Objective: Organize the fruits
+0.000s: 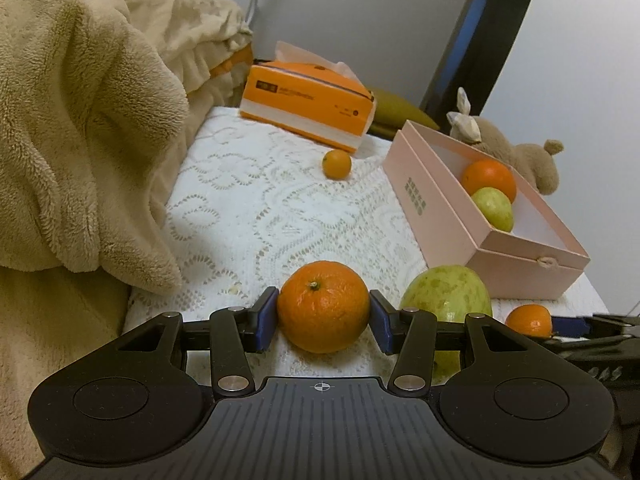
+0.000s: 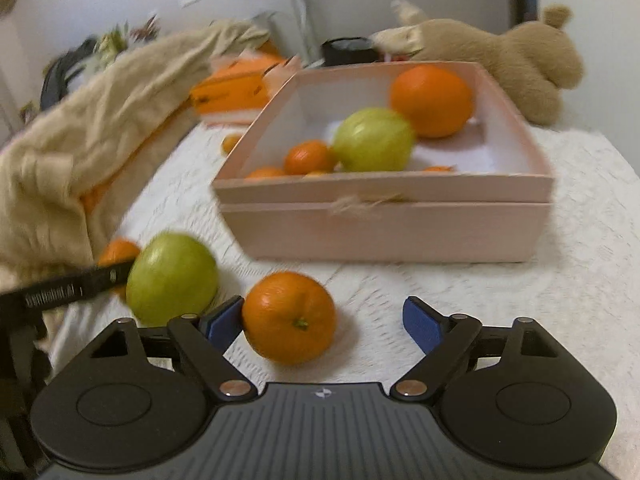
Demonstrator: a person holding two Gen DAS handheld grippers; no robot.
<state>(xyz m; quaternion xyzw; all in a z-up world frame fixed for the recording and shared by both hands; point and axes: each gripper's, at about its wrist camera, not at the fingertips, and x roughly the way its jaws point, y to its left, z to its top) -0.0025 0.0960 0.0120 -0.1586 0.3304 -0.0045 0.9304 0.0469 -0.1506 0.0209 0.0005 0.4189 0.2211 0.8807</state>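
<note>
I am looking along both grippers at a table (image 1: 248,200) covered with white lace. My left gripper (image 1: 323,314) is clenching a mandarin (image 1: 323,306), its blue pads pressing the fruit from both sides on the near part of the table. Just right of it a green guava (image 1: 448,292) is sitting, and right of that a smaller mandarin (image 1: 529,320) is lying between the spread fingers of my right gripper (image 2: 323,322), touching only the left pad (image 2: 224,322); the right view is blurred. A pink box (image 1: 436,216) is standing on the far right, holding an orange (image 1: 489,179) and a second guava (image 1: 493,208); the right view also shows several small mandarins (image 2: 308,157) inside it. One tiny mandarin (image 1: 337,164) is lying alone on the table, near an orange tissue box (image 1: 308,104) at the far edge. A beige blanket (image 1: 80,128) is piling up on the left, and a plush toy (image 1: 516,152) is lying behind the pink box.
</note>
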